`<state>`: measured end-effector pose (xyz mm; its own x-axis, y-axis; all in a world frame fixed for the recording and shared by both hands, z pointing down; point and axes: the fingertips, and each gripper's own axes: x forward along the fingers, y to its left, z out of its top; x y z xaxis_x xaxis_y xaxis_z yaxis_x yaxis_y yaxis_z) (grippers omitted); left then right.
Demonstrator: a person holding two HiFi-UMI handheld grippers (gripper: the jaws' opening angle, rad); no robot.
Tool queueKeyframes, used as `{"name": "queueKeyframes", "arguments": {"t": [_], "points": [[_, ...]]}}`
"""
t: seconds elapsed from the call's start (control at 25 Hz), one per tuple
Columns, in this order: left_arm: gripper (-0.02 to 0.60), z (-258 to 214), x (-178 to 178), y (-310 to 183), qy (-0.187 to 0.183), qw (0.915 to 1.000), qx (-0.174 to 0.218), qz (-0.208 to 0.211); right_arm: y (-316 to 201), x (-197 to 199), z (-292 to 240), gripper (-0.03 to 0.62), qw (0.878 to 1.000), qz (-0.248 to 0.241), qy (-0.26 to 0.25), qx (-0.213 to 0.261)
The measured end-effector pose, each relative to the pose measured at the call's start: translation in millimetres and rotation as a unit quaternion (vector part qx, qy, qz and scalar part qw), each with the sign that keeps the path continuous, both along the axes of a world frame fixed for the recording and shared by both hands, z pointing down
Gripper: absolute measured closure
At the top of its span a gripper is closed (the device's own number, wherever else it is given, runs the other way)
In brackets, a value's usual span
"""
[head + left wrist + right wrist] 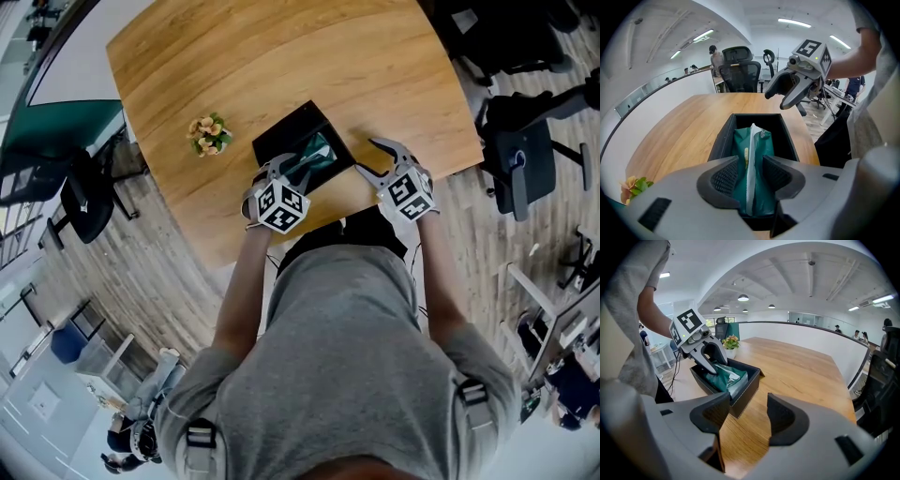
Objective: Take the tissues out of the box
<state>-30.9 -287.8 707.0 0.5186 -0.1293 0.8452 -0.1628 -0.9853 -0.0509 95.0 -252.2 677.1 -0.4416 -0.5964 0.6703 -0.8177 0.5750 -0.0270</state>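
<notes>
Table: a light wooden table (pixel 281 66) carries all that we describe here
Box: an open black rectangular box (pixel 723 136) sits on the table close to its near edge, just in front of us
Pack: a dark green plastic tissue pack (pixel 766 143) lies inside the box and fills most of it
Tissue: a white tissue sheet (pixel 751 140) stands upright from the slot of the pack; it is inside the box, not lifted out
Left side: our left claw (pixel 751 168) is released; its jaws stand apart on either side of the white sheet, with a gap showing at each pad, so nothing is pressed; it hangs over the near end of the box
Right side: our right claw (pixel 748 404) is released too; its jaws are apart with only bare table between them; it hangs just beside the box, on its right
Flowers: a small bunch of yellow and peach flowers (pixel 209 134) with green leaves stands on the table to the left of the box, apart from it
</notes>
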Motion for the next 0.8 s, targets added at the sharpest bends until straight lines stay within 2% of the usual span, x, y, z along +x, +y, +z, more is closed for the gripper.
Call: {"name": "queueKeyframes", "arguments": {"t": [0.16, 0.4, 0.8], "points": [[0.476, 1.4, -2.3, 0.6, -0.017, 0.9996, 0.008, 0.022, -0.9, 1.9, -3.2, 0.347, 1.0, 0.003, -0.002, 0.003], [0.547, 2.6, -3.6, 1.4, -0.032, 0.9984, 0.011, 0.046, 0.8, 3.7, -5.6, 0.352, 1.0, 0.006, 0.001, 0.005], [0.561, 0.0, -4.5, 1.3, -0.026, 0.9987, 0.0, 0.044, 4.7, 6.2, -11.1, 0.355, 1.0, 0.015, 0.006, 0.011]]}}
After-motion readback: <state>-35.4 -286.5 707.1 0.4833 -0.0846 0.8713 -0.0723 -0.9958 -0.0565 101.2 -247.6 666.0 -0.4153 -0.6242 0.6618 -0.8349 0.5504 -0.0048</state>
